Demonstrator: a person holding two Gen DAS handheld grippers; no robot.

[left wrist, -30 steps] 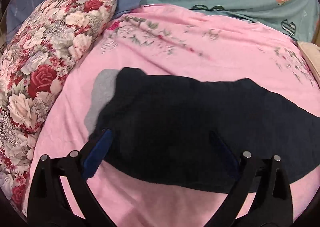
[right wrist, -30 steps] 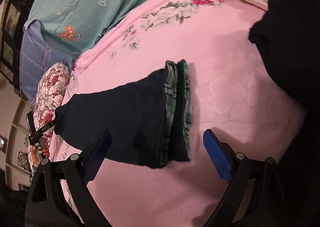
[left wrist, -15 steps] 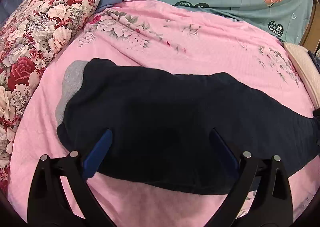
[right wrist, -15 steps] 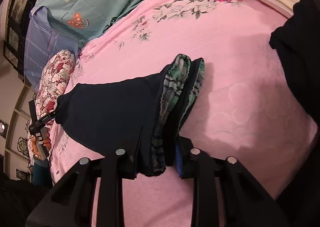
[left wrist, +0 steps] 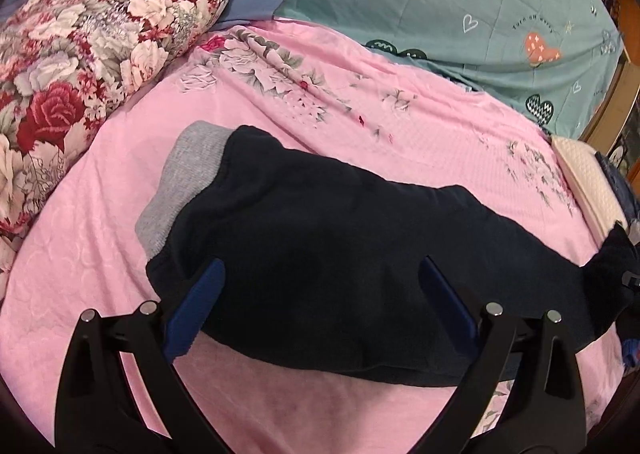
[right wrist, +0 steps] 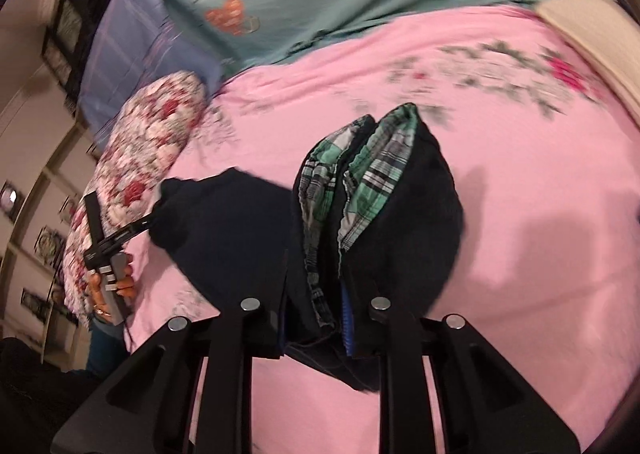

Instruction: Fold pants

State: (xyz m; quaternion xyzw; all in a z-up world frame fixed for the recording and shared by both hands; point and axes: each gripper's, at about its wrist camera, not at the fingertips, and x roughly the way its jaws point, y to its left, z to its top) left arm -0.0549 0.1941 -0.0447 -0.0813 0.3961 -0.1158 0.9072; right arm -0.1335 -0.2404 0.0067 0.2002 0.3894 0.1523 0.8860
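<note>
On the pink bed [left wrist: 360,102], right of the flowery pillow [left wrist: 80,66], lie your pants [left wrist: 340,254]. Your left tongs [left wrist: 320,294] hang spread wide above them. Your right tongs [right wrist: 316,318] squeeze the checked waistband [right wrist: 360,178].

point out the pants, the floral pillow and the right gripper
pants [left wrist: 340,266], left wrist view, on the dark fabric mid-leg.
floral pillow [left wrist: 92,50], left wrist view, on its rose-print top face.
right gripper [right wrist: 316,318], right wrist view, midway between the fingertips, shut on the plaid-lined end of the pants.
</note>
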